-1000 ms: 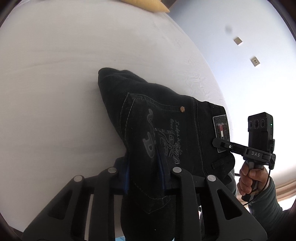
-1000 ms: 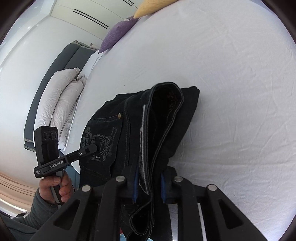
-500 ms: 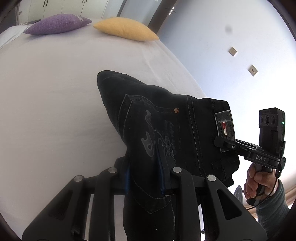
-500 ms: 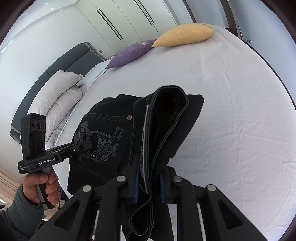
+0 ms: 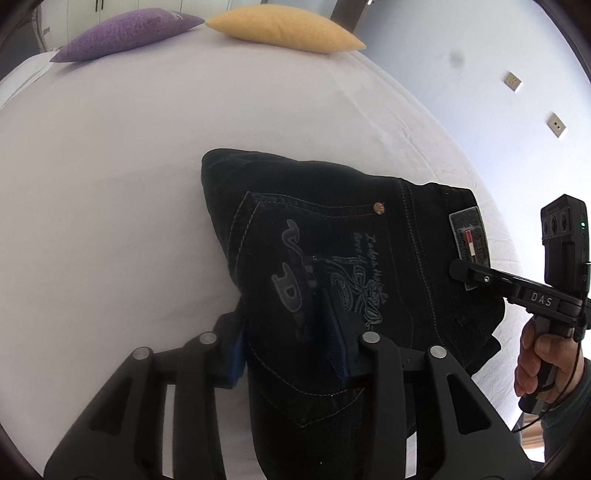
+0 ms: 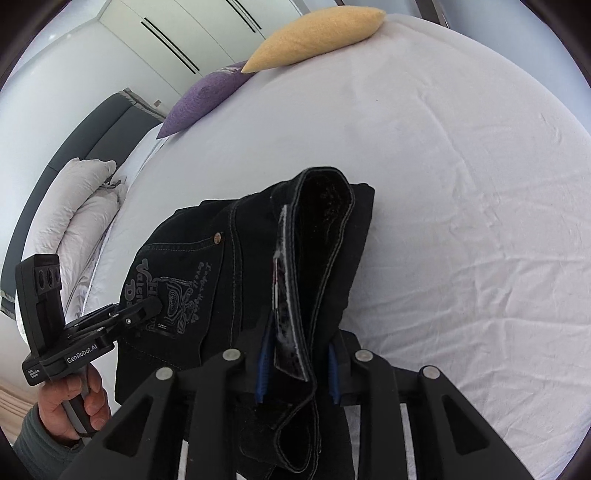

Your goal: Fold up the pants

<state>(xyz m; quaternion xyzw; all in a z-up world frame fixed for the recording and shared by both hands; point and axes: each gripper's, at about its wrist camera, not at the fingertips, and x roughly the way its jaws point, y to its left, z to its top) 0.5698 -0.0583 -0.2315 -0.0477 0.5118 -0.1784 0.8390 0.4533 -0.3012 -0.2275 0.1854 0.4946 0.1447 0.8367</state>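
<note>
Black jeans (image 5: 332, 229) lie in a folded bundle on the white bed sheet (image 5: 110, 184), back pocket with grey print facing up. My left gripper (image 5: 288, 347) straddles the pocket end; its jaws are opening and the cloth sits loosely between the blue pads (image 5: 238, 350). My right gripper (image 6: 297, 363) straddles the waistband (image 6: 291, 332); its jaws are opening too, with gaps showing on both sides of the band. Each view shows the other gripper at the jeans' far side, held by a hand (image 6: 70, 402).
A purple cushion (image 5: 125, 29) and a yellow cushion (image 5: 284, 26) lie at the far end of the bed. White pillows (image 6: 74, 206) rest against a dark headboard on the left. A wall with sockets (image 5: 513, 81) runs along the bed's right edge.
Both grippers have carried the jeans across the bed, bringing the cushions into view. The pads of both have spread apart from their tight pinch on the cloth.
</note>
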